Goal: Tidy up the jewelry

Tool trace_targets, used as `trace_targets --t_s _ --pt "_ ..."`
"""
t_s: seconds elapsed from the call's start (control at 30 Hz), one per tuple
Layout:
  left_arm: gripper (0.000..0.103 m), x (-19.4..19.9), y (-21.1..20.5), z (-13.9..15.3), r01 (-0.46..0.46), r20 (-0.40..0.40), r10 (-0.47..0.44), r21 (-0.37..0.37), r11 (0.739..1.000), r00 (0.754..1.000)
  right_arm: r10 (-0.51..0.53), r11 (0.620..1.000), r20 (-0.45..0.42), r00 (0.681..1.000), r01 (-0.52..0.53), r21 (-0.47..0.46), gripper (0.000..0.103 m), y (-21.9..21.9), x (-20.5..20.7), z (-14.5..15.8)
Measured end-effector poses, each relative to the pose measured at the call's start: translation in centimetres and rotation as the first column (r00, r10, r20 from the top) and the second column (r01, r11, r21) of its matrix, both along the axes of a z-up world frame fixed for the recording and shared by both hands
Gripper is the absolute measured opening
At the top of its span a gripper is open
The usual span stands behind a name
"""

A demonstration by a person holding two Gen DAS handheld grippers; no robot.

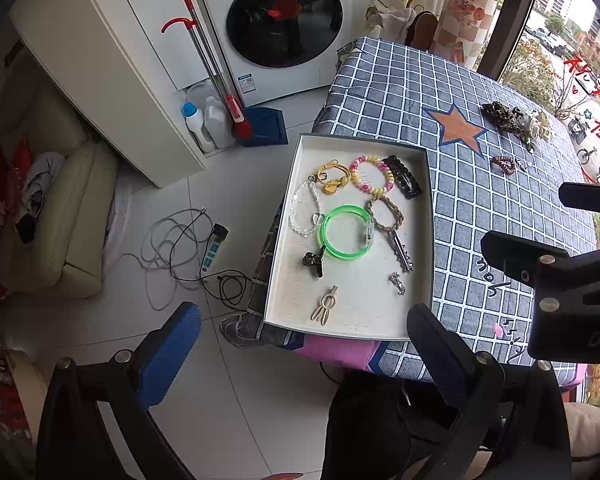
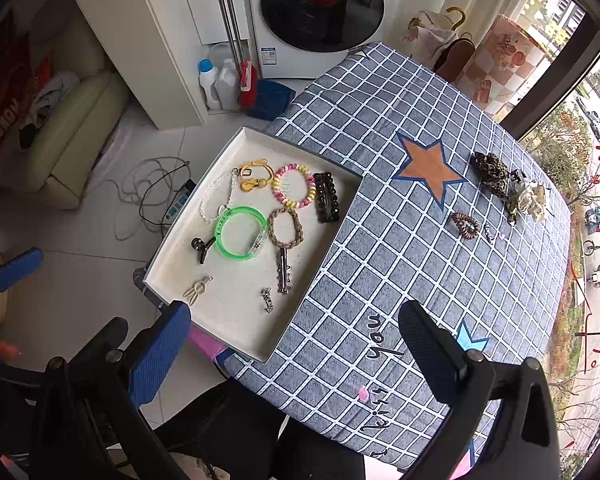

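Observation:
A shallow white tray (image 1: 364,280) (image 2: 236,312) overhangs the left edge of the table. It holds a green bangle (image 1: 346,232) (image 2: 241,232), a pink-yellow coil bracelet (image 1: 372,175), a black hair clip (image 1: 402,177), a clear bead bracelet (image 1: 302,208), a braided bracelet (image 2: 286,226) and small clips. On the cloth to the right lie a leopard scrunchie (image 2: 492,170), a brown coil hair tie (image 2: 465,224) and a white scrunchie (image 2: 534,196). My left gripper (image 1: 304,356) hangs open before the tray's near edge, holding nothing. My right gripper (image 2: 294,344) is open and empty over the tray's near right corner.
A blue-grey checked cloth with an orange star (image 2: 430,168) covers the table (image 2: 380,260). On the tiled floor to the left lie cables and a power strip (image 1: 214,246). A washing machine (image 1: 284,20), mop (image 1: 216,68), detergent bottles (image 1: 198,124) and a cream sofa (image 1: 56,216) stand beyond.

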State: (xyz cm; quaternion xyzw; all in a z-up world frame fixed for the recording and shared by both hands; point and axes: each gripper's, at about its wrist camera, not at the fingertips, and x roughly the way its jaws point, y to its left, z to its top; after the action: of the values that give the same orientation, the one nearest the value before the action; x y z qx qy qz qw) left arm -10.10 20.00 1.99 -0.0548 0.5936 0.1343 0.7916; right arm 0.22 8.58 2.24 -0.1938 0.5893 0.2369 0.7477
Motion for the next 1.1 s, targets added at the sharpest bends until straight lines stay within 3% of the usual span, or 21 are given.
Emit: trace_targets --t_s 1.1 --pt "0.103 -0.18 0.12 -0.04 0.017 -0.005 -0.017 0.02 1.0 1.0 0.0 1.0 -0.002 1.0 0.0 0.001 0.103 -0.05 0.06 -0.09"
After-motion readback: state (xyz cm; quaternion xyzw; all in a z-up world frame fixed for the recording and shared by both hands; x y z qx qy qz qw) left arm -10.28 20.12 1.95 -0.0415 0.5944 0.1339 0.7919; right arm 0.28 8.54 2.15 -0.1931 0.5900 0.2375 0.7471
